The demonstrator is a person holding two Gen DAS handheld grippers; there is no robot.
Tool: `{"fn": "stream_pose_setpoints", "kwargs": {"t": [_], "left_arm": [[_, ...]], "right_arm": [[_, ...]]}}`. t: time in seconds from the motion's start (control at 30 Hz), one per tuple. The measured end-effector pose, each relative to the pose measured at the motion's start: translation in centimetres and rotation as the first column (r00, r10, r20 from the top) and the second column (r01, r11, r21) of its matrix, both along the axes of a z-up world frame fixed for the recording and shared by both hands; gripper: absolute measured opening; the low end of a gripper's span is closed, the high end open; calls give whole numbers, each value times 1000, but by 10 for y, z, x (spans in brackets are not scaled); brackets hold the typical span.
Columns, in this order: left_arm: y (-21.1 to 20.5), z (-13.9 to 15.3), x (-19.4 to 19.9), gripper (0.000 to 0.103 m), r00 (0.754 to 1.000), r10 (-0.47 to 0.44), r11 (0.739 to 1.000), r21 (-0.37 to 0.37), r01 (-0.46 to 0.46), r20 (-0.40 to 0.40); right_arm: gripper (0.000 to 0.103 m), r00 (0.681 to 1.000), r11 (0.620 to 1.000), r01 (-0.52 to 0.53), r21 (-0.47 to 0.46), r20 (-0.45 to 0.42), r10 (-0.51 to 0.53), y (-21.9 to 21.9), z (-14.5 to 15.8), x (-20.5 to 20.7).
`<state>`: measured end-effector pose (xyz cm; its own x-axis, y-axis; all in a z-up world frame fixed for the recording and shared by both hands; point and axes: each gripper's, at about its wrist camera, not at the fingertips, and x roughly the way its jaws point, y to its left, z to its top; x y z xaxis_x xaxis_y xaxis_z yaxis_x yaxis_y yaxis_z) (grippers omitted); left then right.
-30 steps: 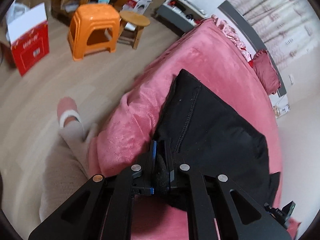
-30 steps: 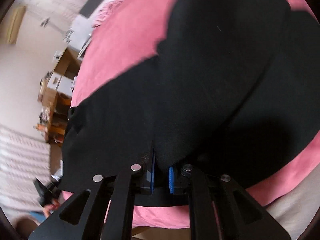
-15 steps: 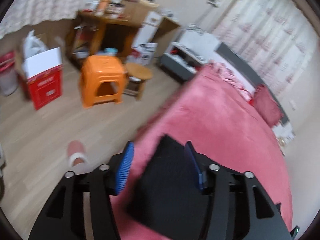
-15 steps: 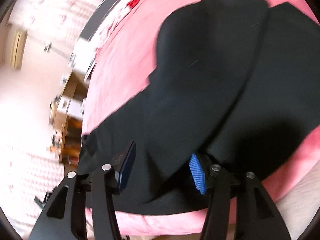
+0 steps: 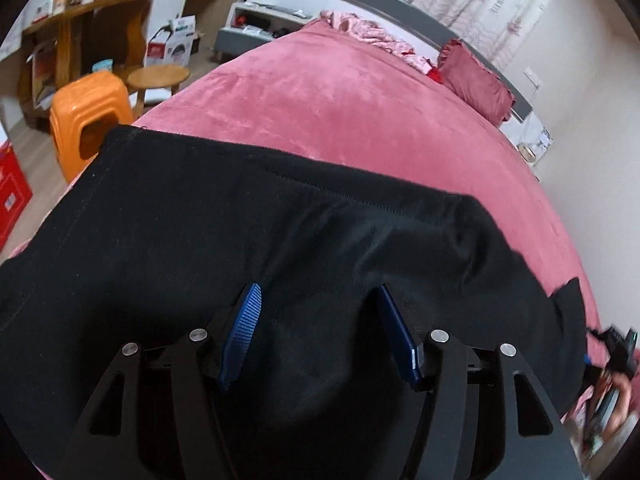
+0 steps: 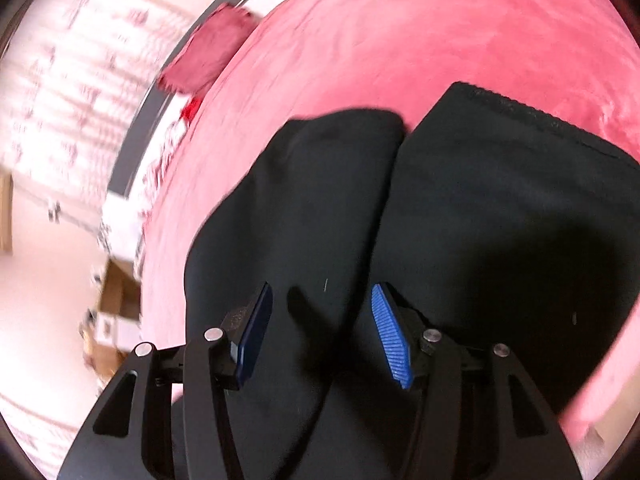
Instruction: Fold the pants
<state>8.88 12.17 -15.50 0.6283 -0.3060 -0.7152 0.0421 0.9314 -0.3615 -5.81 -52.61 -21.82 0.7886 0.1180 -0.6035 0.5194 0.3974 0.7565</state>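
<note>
The black pants (image 5: 280,220) lie folded on the pink bed cover (image 5: 340,100), with a stitched seam running across their far edge. My left gripper (image 5: 319,292) hovers over the near part of the pants, jaws open, with nothing pinched between the blue pads. In the right wrist view the pants (image 6: 500,200) show as two dark folds side by side on the cover (image 6: 440,32). My right gripper (image 6: 321,290) is open above the crease between them and holds nothing.
A dark red pillow (image 5: 476,84) and crumpled pink bedding lie by the headboard. An orange plastic stool (image 5: 90,112), a round wooden stool (image 5: 158,76) and a red box (image 5: 12,184) stand on the floor left of the bed, before a wooden desk (image 5: 80,20).
Both grippers were shut on pants fabric a second ago; both have let go and opened. Each has swung across and now looks over the folded pants.
</note>
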Motion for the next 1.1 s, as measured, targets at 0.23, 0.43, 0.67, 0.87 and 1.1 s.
{"fn": "stream_pose_setpoints", "kwargs": {"t": [0.23,0.43,0.67,0.87,1.1], "left_arm": [[-16,-5,-4,83,997,-71,996,56,69,36],[-33,-7,-5,91,994,-103,985,146,95,45],[-21,-3,-3,91,996,-85,995,55,83,37],[-20,-1,-4,91,997,-77,997,27,76,33],[-18,0,-6,91,997,-76,997,19,75,23]], "right_arm": [[41,998,998,49,42,28,-50,-17,-4,8],[11,996,997,68,29,55,-69,-25,7,-16],[6,995,984,77,-158,79,-65,-23,58,-92],[6,997,969,48,-241,-52,-62,-10,39,-134],[6,986,983,81,-162,-132,-103,-15,8,-130]]}}
